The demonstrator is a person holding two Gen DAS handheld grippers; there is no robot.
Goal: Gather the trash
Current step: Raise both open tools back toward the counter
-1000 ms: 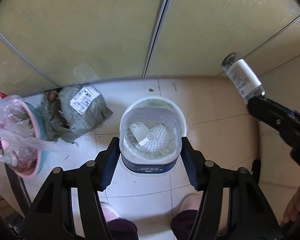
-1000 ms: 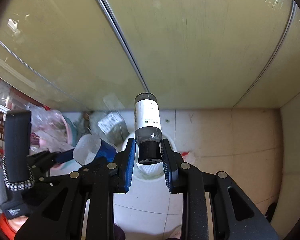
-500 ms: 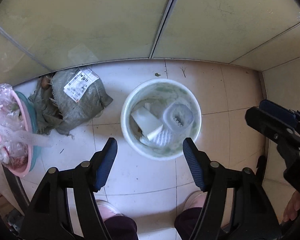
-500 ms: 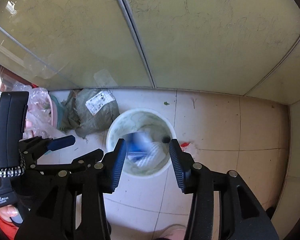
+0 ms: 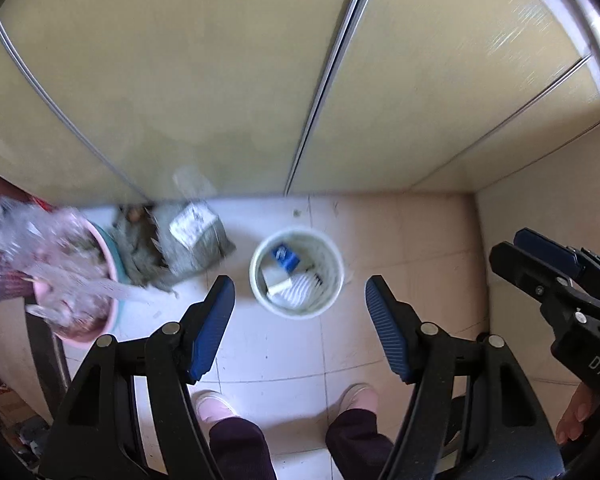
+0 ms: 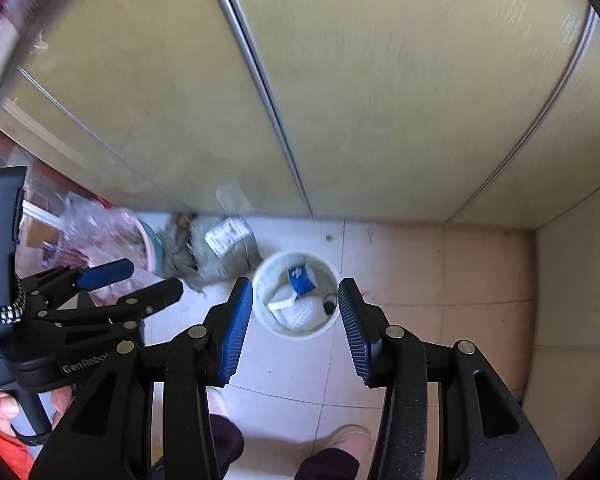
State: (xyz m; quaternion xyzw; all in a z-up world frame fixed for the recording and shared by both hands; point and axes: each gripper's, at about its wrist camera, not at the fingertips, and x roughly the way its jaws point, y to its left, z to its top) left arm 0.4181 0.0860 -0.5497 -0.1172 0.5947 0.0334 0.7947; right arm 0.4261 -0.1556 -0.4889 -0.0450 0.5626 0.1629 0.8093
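Both grippers hang spread and empty. The white bin point(image 5: 297, 273) sits on the floor between and beyond the left gripper point(image 5: 300, 304) fingers; likewise between the right gripper point(image 6: 296, 312) fingers, trash point(image 6: 300, 278) inside it.

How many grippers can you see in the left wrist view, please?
2: the left hand-held gripper at bottom centre, open above the bin, and the right hand-held gripper at the right edge.

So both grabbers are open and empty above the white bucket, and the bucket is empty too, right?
Not quite. Both the left gripper and right gripper are open and empty above the white bucket, but the bucket is not empty: the right wrist view shows a blue-labelled container and other trash inside.
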